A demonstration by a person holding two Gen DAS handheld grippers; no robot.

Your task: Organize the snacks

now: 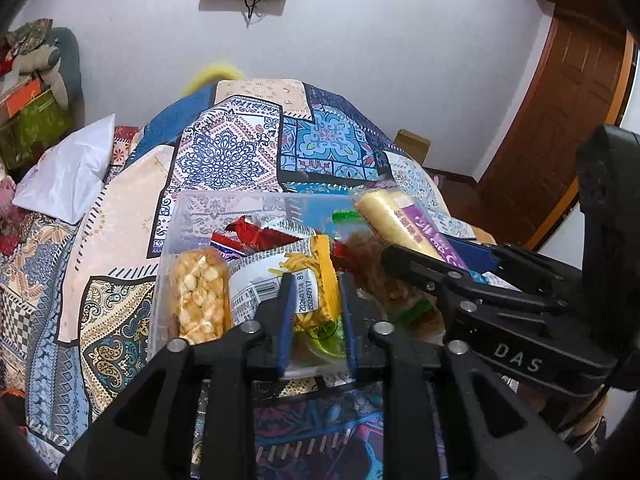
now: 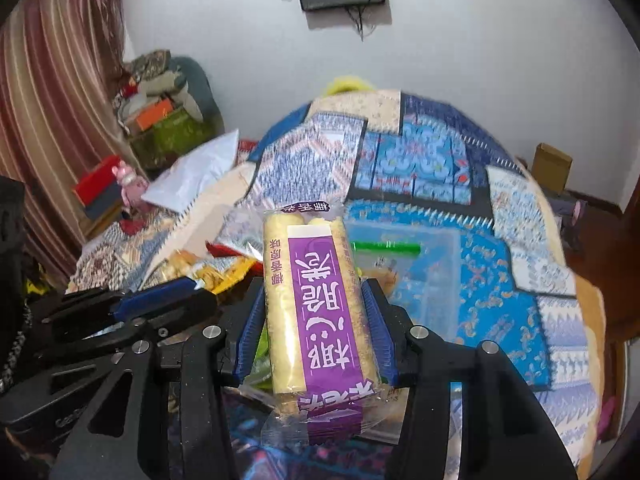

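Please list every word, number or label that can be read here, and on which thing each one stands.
"DAS": side of the right gripper.
"20260917", a second partly hidden date above it: white label on the yellow snack bag.
Large Chinese characters on the purple-label snack pack: printed big, not transcribed.
Barcode label text: too small.

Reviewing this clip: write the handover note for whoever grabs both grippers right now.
Right gripper: shut on the purple-label rice roll pack, held above the clear plastic bin.
Left gripper: open, holding nothing, fingers low at the bin's near edge over the yellow snack bag.
Already in the bin: popcorn bar, red wrappers, yellow snack bag, and a green-sealed pouch.
Left: lower the rice roll pack into the bin and release. No other loose snacks show on the patterned bedspread.
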